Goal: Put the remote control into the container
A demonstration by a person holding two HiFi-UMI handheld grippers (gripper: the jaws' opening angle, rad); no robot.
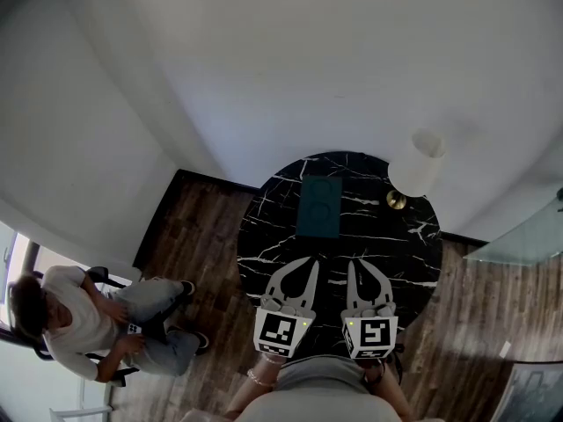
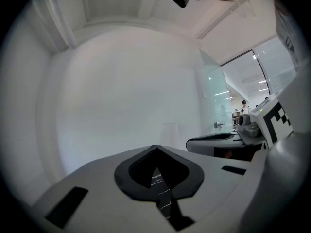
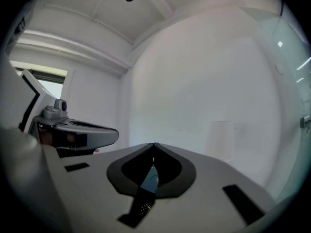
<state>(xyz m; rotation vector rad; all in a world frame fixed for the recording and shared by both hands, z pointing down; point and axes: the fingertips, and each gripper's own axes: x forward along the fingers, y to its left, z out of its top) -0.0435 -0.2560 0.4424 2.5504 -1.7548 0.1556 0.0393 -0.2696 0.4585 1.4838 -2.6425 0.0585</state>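
A dark teal rectangular container (image 1: 318, 207) lies flat near the middle of the round black marble table (image 1: 413, 262). My left gripper (image 1: 311, 261) and right gripper (image 1: 353, 265) hover side by side over the table's near edge, both pointing at the container and short of it. Each is shut with nothing between its fingers. In the left gripper view the jaw tips (image 2: 155, 147) meet, with marble showing below them. In the right gripper view the tips (image 3: 154, 144) meet too; through the gap below I see the teal container (image 3: 151, 180) and a dark thing with small coloured dots (image 3: 144, 207), possibly the remote control.
A lamp with a white shade (image 1: 420, 163) and brass base stands at the table's far right. A person sits on a chair (image 1: 84, 319) on the wood floor to the left. A glass panel (image 1: 519, 236) stands to the right. White walls close in behind the table.
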